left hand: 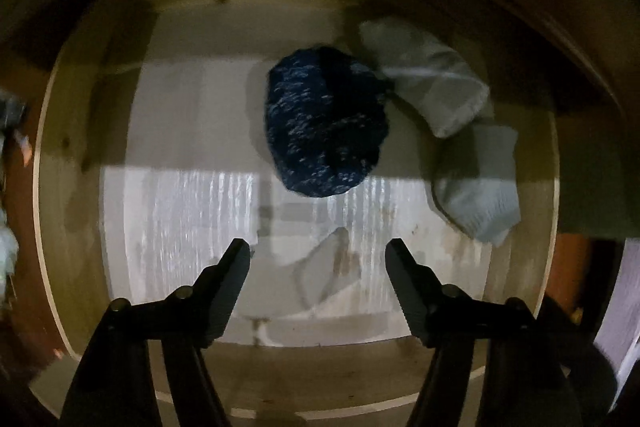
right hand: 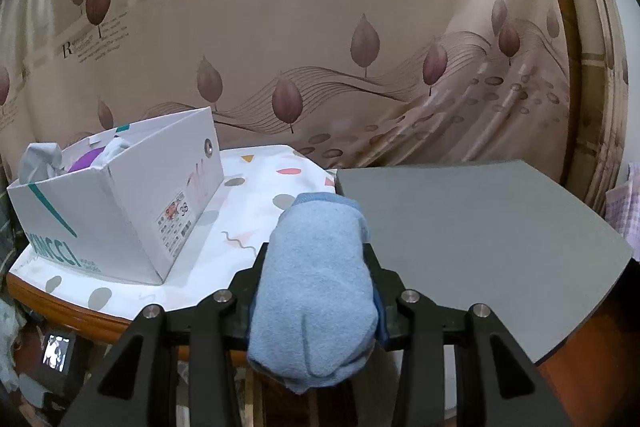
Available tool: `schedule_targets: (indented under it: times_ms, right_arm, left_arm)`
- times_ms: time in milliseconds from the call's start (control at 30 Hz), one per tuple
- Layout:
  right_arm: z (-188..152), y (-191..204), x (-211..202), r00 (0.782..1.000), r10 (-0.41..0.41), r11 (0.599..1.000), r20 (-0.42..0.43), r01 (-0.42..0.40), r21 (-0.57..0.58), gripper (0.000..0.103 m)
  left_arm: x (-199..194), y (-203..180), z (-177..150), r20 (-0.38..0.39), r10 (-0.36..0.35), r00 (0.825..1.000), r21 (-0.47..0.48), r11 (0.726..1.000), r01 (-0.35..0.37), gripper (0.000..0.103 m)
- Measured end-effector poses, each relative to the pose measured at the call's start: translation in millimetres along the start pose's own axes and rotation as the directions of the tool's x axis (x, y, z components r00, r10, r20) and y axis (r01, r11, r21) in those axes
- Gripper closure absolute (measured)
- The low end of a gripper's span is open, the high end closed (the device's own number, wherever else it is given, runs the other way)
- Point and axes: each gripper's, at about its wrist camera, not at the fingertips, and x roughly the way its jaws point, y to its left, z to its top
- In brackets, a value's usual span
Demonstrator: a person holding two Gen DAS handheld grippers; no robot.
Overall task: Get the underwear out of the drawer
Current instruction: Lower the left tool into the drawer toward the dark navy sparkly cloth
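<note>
In the left wrist view I look down into an open wooden drawer (left hand: 68, 163) lined with white paper. A dark blue speckled rolled piece of underwear (left hand: 324, 123) lies in its middle. Two pale grey folded pieces (left hand: 432, 75) (left hand: 480, 183) lie to its right. My left gripper (left hand: 318, 251) is open and empty, hovering above the drawer floor just short of the blue roll. In the right wrist view my right gripper (right hand: 316, 251) is shut on a light blue rolled piece of underwear (right hand: 316, 287), held above the edge of a table.
A white shoebox (right hand: 120, 211) with cloth items inside stands on a patterned tablecloth (right hand: 256, 187) at the left. A grey tabletop (right hand: 480, 227) lies to the right. A leaf-patterned curtain (right hand: 320, 27) hangs behind. The cabinet frame overhangs the drawer's back.
</note>
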Motion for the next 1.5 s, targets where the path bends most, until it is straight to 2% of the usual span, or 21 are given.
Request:
schedule_targets:
  times_ms: [67, 133, 200, 267, 367, 400, 433, 500, 567, 800, 867, 900, 967, 1033, 1067, 1167, 1300, 1333, 1400, 1467, 1500]
  right_arm:
    - [0.1, 1.4, 0.3, 1.0, -0.002, 1.0, 0.0, 0.002, -0.007, 0.062]
    - [-0.3, 1.6, 1.1, 1.0, 0.008, 1.0, -0.006, -0.008, -0.003, 0.062]
    - [-0.8, 0.6, 2.1, 1.0, 0.014, 1.0, -0.013, -0.014, 0.005, 0.062]
    - [-0.8, -0.3, 3.2, 1.0, 0.018, 1.0, -0.017, -0.018, 0.011, 0.062]
    - [-1.1, 0.2, 3.4, 1.0, 0.021, 1.0, -0.019, -0.021, 0.01, 0.062]
    - [-1.3, 1.0, 3.4, 1.0, 0.023, 1.0, -0.02, -0.023, 0.004, 0.062]
    - [-1.0, 0.5, 4.0, 0.999, 0.025, 1.0, -0.023, -0.025, 0.003, 0.062]
    - [-1.4, 0.0, 4.8, 0.999, 0.03, 1.0, -0.025, -0.03, 0.006, 0.062]
    - [-1.4, -0.2, 5.4, 0.999, 0.031, 0.999, -0.027, -0.031, 0.01, 0.062]
    - [-2.4, 0.8, 7.0, 0.999, 0.04, 0.999, -0.035, -0.039, 0.015, 0.062]
    - [-2.9, 0.9, 7.8, 0.998, 0.048, 0.999, -0.04, -0.047, 0.021, 0.062]
    - [-3.0, 1.0, 8.5, 0.998, 0.055, 0.998, -0.044, -0.054, 0.024, 0.061]
    - [-3.1, 2.1, 9.0, 0.998, 0.053, 0.998, -0.044, -0.052, 0.022, 0.062]
    - [-3.1, 2.4, 8.6, 0.998, 0.055, 0.998, -0.042, -0.054, 0.02, 0.062]
    - [-3.5, 2.6, 8.6, 0.998, 0.055, 0.998, -0.042, -0.054, 0.021, 0.061]
    - [-4.2, 2.9, 9.1, 0.997, 0.061, 0.998, -0.047, -0.06, 0.024, 0.061]
    - [-4.7, 4.5, 10.2, 0.996, 0.069, 0.997, -0.055, -0.068, 0.021, 0.062]
    - [-4.5, 4.9, 10.3, 0.996, 0.07, 0.997, -0.055, -0.069, 0.021, 0.061]
    - [-4.7, 5.8, 10.5, 0.995, 0.077, 0.997, -0.058, -0.076, 0.02, 0.061]
    - [-5.2, 6.4, 11.5, 0.995, 0.08, 0.997, -0.061, -0.079, 0.021, 0.061]
    - [-5.4, 7.1, 12.1, 0.995, 0.082, 0.997, -0.063, -0.08, 0.019, 0.061]
  left_arm:
    - [-1.1, -7.0, -0.5, 0.004, 0.04, 0.999, 0.072, 0.997, -0.04, 0.038]
    - [-5.1, -15.7, -4.9, 0.046, 0.058, 0.997, 0.143, 0.988, -0.064, 0.038]
    - [-6.4, -17.8, -5.8, 0.068, 0.086, 0.994, 0.154, 0.983, -0.096, 0.04]
    - [-8.2, -17.5, -5.2, 0.079, 0.075, 0.994, 0.13, 0.988, -0.085, 0.047]
    - [-4.5, -22.6, -5.0, 0.056, 0.104, 0.993, 0.172, 0.979, -0.112, 0.049]
    - [-3.0, -27.4, -6.3, 0.064, 0.133, 0.989, 0.21, 0.967, -0.144, 0.049]
    - [-3.8, -34.5, -8.7, 0.083, 0.169, 0.982, 0.286, 0.94, -0.186, 0.049]
    - [-6.1, -42.3, -13.8, 0.124, 0.202, 0.972, 0.369, 0.899, -0.234, 0.049]
    - [-8.1, -51.7, -15.0, 0.166, 0.197, 0.966, 0.439, 0.863, -0.251, 0.049]
    - [-6.0, -47.1, -20.4, 0.152, 0.125, 0.98, 0.522, 0.832, -0.187, 0.051]
    - [-1.2, -51.4, -23.3, 0.15, 0.147, 0.978, 0.591, 0.78, -0.208, 0.053]
    - [0.2, -51.3, -23.1, 0.141, 0.149, 0.979, 0.608, 0.767, -0.204, 0.053]
    - [3.8, -54.0, -23.6, 0.153, 0.171, 0.973, 0.651, 0.723, -0.23, 0.053]
    - [6.0, -56.0, -25.0, 0.17, 0.193, 0.966, 0.7, 0.667, -0.256, 0.056]
    - [5.5, -56.7, -25.0, 0.179, 0.181, 0.967, 0.712, 0.654, -0.254, 0.056]
    - [6.4, -67.3, -23.0, 0.178, 0.108, 0.978, 0.726, 0.656, -0.205, 0.056]
    - [13.0, -67.4, -17.9, 0.136, 0.094, 0.986, 0.741, 0.652, -0.164, 0.057]
    - [13.7, -68.1, -15.5, 0.152, 0.098, 0.983, 0.75, 0.636, -0.18, 0.057]
    - [13.1, -71.2, -14.9, 0.203, 0.123, 0.972, 0.797, 0.555, -0.237, 0.057]
    - [16.7, -72.7, -10.9, 0.212, 0.149, 0.966, 0.808, 0.529, -0.259, 0.058]
    - [17.4, -72.8, -9.3, 0.221, 0.142, 0.965, 0.815, 0.517, -0.263, 0.061]
